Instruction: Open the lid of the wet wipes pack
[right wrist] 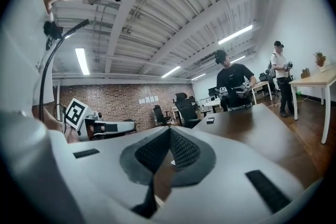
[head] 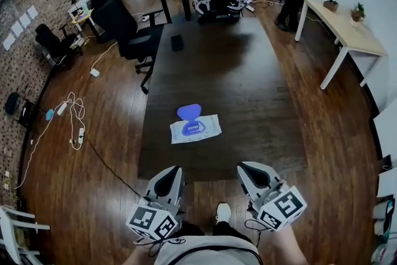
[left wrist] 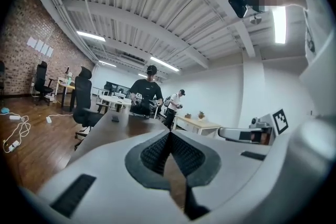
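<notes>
Both grippers hang close to my body, off the near edge of the table point(head: 236, 71): the left gripper point(head: 169, 178) has its jaws together with nothing between the pads, and the right gripper point(head: 253, 175) is likewise closed and empty. Well ahead of them, near the middle of the table's near half, lies the pack point(head: 196, 128), flat, with its blue lid point(head: 188, 112) standing flipped up toward the far side. I judge the opening step done, with the task at or near its end. The next move calls for little: keep the grippers clear of the pack so the lid is not knocked shut (or, if it sags, a light push back at its free edge). From the head view I cannot tell how far the lid leans back, or whether the opening under it is fully bared; it is too small. Neither gripper view shows the pack plainly, since both look level across the table. My hands are cut off at the bottom edge of the head view.
</notes>
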A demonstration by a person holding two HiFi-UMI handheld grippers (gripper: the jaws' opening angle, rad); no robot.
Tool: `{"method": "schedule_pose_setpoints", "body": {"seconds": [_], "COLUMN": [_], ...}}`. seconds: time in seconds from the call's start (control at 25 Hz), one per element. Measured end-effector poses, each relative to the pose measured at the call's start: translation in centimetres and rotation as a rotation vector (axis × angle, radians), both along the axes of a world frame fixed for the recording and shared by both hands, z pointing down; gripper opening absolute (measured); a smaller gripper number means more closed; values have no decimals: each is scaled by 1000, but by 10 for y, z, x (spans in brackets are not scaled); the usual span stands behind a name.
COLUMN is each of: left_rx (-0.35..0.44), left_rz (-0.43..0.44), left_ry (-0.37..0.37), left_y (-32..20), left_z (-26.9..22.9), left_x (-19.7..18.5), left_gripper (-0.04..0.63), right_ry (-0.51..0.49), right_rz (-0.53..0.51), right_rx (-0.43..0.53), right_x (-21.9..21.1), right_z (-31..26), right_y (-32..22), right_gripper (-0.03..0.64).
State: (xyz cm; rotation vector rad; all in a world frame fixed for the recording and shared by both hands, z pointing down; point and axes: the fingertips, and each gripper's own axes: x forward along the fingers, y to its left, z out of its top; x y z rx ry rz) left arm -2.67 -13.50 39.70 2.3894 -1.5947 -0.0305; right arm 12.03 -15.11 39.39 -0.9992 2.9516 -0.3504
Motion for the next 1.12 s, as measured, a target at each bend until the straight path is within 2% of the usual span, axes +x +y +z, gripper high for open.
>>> {"method": "schedule_pose_setpoints", "body": {"seconds": [0.32,0.68,0.92,1.12], "left_rx": [66,49,67,91], "left_rz": [57,115,167,197], "left_ry": [31,50,88,106], "left_y": [64,192,255,279], "left_z": [-26,-12,-23,-34], "left_x": [-24,-74,-87,-83], "left_gripper": [2,2,2,2], "right_ry": [10,21,-29,0], "right_rz": [43,103,139,150], "right_rx": [16,19,-3,46], "right_x": [-31,-77,-91,-87], "right_z": [-18,-20,-33,-49], "right_y": [72,203,276,306], "right_gripper": [8,8,6,7]}}
